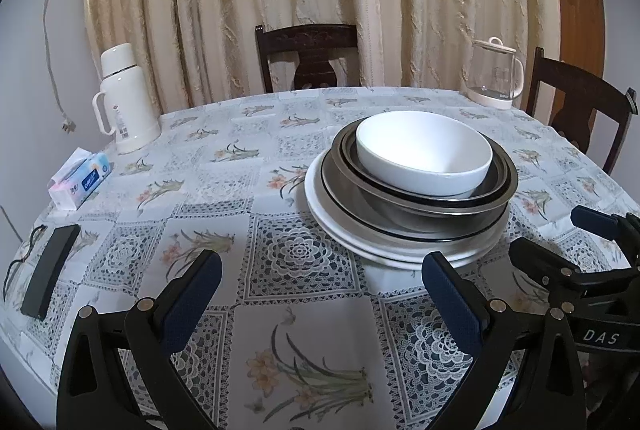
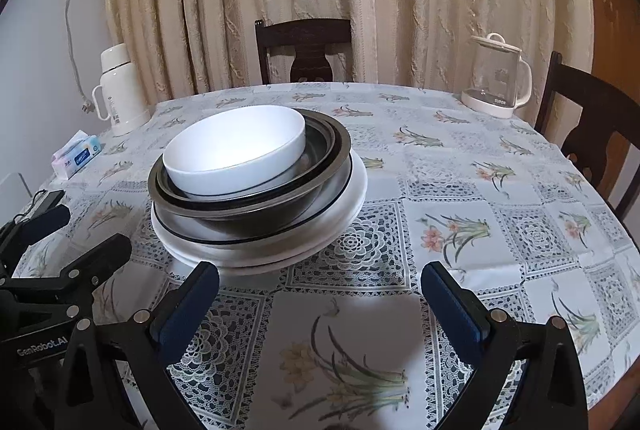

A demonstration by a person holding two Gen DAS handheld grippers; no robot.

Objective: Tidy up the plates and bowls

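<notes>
Left gripper (image 1: 322, 274): hovering low over the tablecloth at the near edge, fingers spread wide and gripping nothing; the stack is sitting just past its right finger, toward 1 o'clock in the left wrist view.
Right gripper (image 2: 320, 286): hanging at the same low height, jaws gaping wide and empty, pointing forward along the table; the stack is lying toward 11 o'clock from it, just beyond its left finger.
Pose of the pair: both are resting side by side, level and aimed at the far chair, each one showing at the edge of the other's view; I judge this a parked, ready stance, not a reach.
Tablecloth (image 2: 460, 166): floral and lace-printed, covering the round table under everything.
White plates (image 1: 340, 222): forming the base of the stack, widest pieces lowest, which is keeping the pile steady.
Metal bowls (image 1: 400, 202): nesting on the plates, dark-rimmed, one inside another.
White bowl (image 1: 424, 146): sitting topmost, tilting slightly inside the metal ones, so likely the first piece to lift.
Task state: everything is piled into one stack; whether sorting is starting or ending, I cannot tell.
Tissue pack (image 1: 78, 178): lying at 10 o'clock.
Thermos (image 1: 122, 98): standing at 11 o'clock, far edge.
Glass kettle (image 2: 496, 76): standing at 1 o'clock, clear of the work.
</notes>
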